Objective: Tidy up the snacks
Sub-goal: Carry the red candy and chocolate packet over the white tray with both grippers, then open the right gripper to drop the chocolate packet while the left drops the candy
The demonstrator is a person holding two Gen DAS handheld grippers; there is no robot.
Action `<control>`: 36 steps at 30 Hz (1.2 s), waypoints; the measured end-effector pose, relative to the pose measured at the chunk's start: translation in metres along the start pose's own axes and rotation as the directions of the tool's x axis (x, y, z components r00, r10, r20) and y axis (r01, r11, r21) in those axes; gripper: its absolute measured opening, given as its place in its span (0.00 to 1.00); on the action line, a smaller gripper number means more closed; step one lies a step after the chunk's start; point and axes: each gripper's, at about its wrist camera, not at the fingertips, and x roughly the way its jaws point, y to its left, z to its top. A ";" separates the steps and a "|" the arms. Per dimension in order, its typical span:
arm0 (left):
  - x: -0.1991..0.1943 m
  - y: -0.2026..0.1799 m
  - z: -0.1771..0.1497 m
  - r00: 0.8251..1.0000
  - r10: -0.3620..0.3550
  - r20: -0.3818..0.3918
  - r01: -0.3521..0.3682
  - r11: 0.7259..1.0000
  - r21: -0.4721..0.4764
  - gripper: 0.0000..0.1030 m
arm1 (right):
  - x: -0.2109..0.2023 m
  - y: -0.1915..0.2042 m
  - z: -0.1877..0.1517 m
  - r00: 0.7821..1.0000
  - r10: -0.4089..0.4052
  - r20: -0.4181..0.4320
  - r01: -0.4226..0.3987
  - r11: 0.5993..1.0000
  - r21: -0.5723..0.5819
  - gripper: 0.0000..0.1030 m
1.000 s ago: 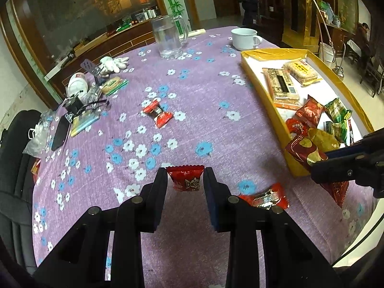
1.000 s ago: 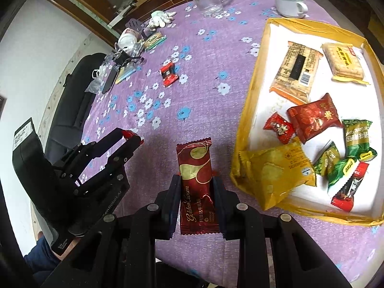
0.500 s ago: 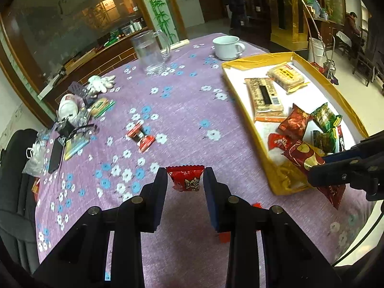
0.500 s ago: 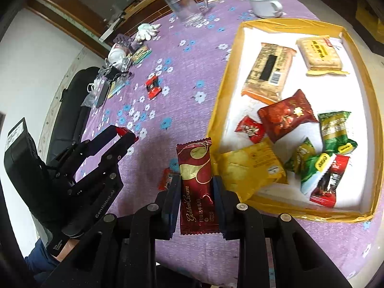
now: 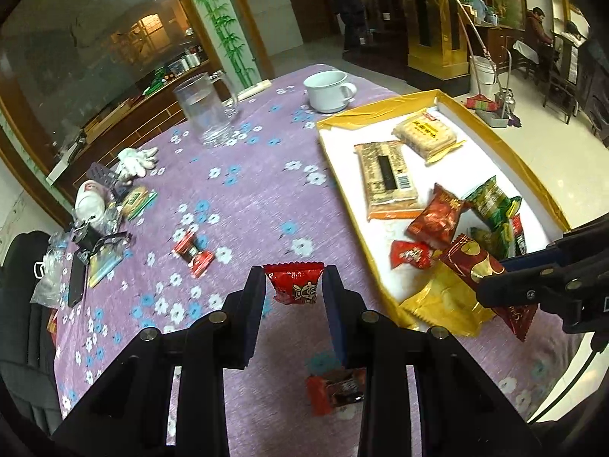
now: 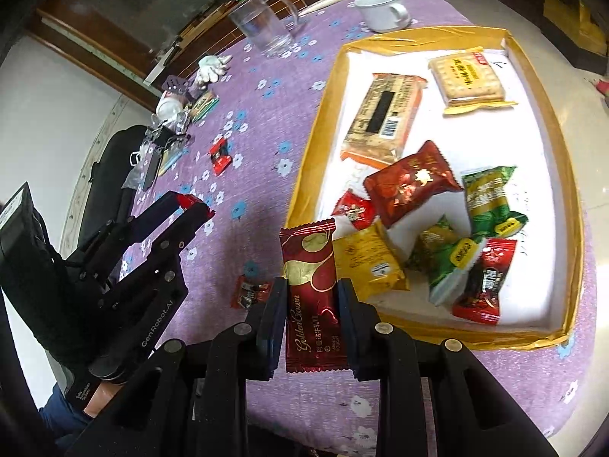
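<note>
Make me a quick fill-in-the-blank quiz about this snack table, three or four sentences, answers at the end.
1. The right gripper is shut on a long dark red ____.
2. The tray has a rim colored ____.
3. The left gripper holds a small red candy above the ____ tablecloth.
4. The cup beyond the tray is colored ____.

Answers: wafer bar; yellow; purple; white

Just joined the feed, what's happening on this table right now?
Snacks are being sorted into the yellow-rimmed tray. The left gripper holds a small red candy packet above the purple tablecloth. The right gripper grips a dark red wafer bar at the tray's near edge. Two loose red candies are on the cloth: one mid-table, one near the grippers. Several snacks already lie in the tray.
</note>
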 end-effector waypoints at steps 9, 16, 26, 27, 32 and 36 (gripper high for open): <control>0.006 0.000 0.022 0.970 -0.241 0.011 0.241 0.964 -0.116 0.27 | -0.018 -0.034 0.008 0.998 -0.018 0.053 0.013 0.996 0.093 0.27; 0.023 -0.018 0.035 0.944 -0.329 -0.024 0.324 0.938 -0.125 0.27 | -0.026 -0.060 0.010 0.996 -0.052 0.077 0.039 0.986 0.161 0.27; 0.040 -0.074 0.021 0.928 -0.362 -0.091 0.365 0.931 0.013 0.27 | -0.015 -0.084 0.012 0.996 -0.082 0.042 0.072 0.975 0.212 0.27; 0.041 -0.077 0.020 0.930 -0.356 -0.092 0.359 0.933 0.026 0.27 | -0.014 -0.085 0.012 0.996 -0.084 0.038 0.074 0.974 0.213 0.27; 0.055 -0.097 0.013 0.944 -0.316 -0.093 0.324 0.942 0.089 0.27 | -0.007 -0.091 0.016 0.992 -0.118 0.039 0.107 0.972 0.207 0.27; 0.066 -0.103 0.013 0.946 -0.305 -0.108 0.315 0.944 0.099 0.27 | -0.006 -0.094 0.021 0.989 -0.142 0.043 0.131 0.973 0.190 0.27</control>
